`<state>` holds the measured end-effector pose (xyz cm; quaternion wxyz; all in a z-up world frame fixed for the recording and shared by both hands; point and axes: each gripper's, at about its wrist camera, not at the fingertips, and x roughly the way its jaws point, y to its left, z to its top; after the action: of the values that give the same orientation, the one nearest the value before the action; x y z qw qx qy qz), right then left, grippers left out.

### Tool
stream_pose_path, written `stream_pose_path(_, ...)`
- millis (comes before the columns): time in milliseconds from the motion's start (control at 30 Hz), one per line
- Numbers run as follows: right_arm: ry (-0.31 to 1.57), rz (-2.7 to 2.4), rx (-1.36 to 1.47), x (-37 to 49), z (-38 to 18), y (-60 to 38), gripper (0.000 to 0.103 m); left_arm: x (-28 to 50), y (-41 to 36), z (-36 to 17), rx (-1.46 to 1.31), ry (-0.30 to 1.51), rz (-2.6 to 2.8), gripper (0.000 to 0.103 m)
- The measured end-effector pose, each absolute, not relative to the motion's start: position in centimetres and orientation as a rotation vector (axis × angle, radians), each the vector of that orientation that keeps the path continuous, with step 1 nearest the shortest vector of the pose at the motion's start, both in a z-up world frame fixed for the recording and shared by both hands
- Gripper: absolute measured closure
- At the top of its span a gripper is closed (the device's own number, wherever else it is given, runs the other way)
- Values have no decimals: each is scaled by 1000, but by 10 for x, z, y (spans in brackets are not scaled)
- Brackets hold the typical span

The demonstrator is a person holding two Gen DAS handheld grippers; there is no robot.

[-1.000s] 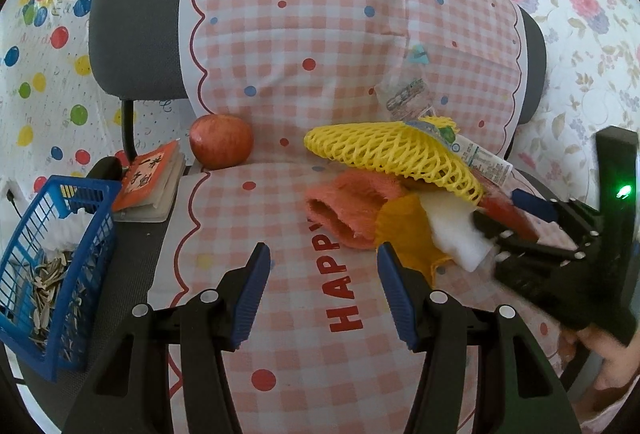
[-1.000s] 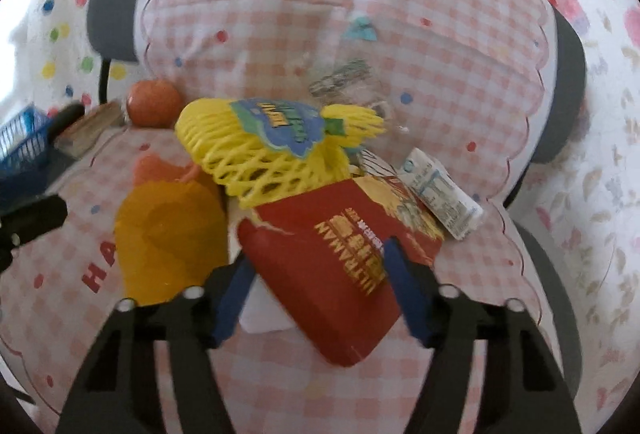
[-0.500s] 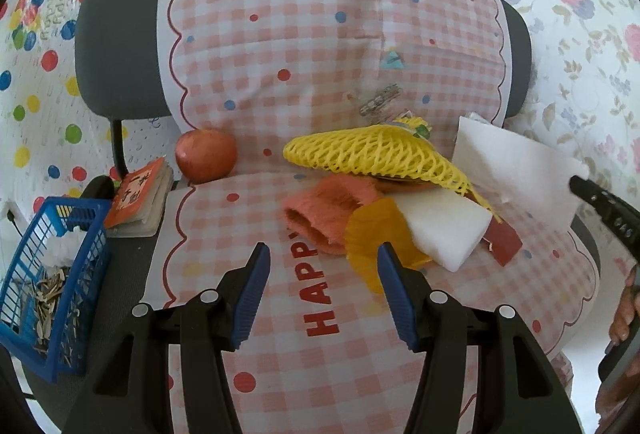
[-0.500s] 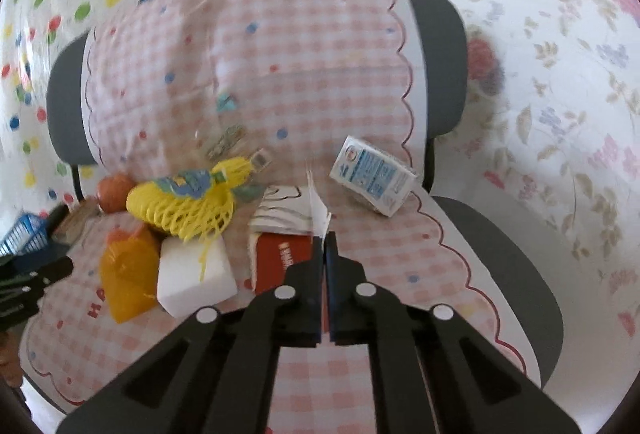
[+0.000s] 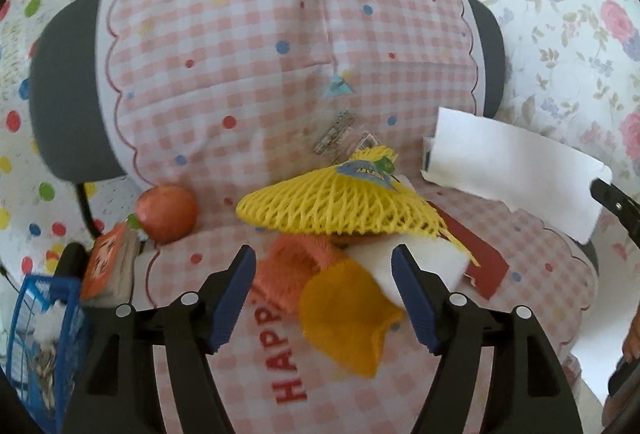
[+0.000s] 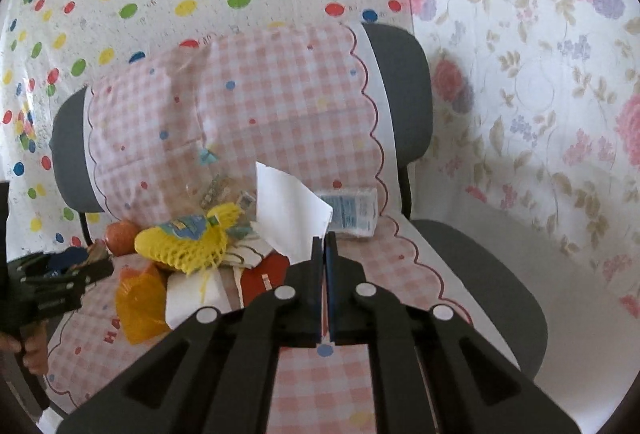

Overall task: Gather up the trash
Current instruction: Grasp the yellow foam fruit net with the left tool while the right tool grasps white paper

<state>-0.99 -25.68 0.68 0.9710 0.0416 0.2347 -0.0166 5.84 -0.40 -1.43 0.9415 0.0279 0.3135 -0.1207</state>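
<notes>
A trash pile lies on the pink checked cloth over the chair seat: a yellow foam net point(image 5: 344, 206), an orange scrap point(image 5: 348, 318), a white foam block point(image 5: 424, 262), a red packet point(image 5: 476, 254) and a milk carton point(image 6: 352, 212). My right gripper point(image 6: 325, 246) is shut on a white sheet of paper point(image 6: 288, 214) and holds it lifted above the pile; the sheet also shows in the left wrist view point(image 5: 508, 170). My left gripper point(image 5: 322, 298) is open and empty, low over the orange scrap.
An apple point(image 5: 166, 212) and a small orange book point(image 5: 106, 266) sit at the seat's left. A blue basket point(image 5: 36, 330) with shells stands at the far left. Dotted and flowered sheets hang behind the chair's backrest point(image 6: 400, 94).
My right gripper shut on the white paper and lifted it up and back from the pile. My left gripper moved closer over the orange scrap, still open.
</notes>
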Motion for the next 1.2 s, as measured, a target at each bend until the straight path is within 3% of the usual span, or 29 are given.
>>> stream_pose_path(433,532,5,73,14,-2,-256,101,109,-57,-36,334,659,-317,32)
stream_pose_path(533,540,11,76,17,-3,-255,101,118,-61,-37,341,664,-342,44)
stream_pose_path(633,547,35,77,19,-5,-253,101,126,-61,-35,324,674,-363,64)
stream_pose_path(700,541,51,66,18,-6,-250,101,132,-57,-32,288,679,-362,88)
stream_pose_path(933,527,37,100,18,-4,-250,101,125,-21,12,100,565,-303,94)
stream_pose_path(1200,424,-31,120,-4,24,-261,101,52,16,80,-42,398,-308,94)
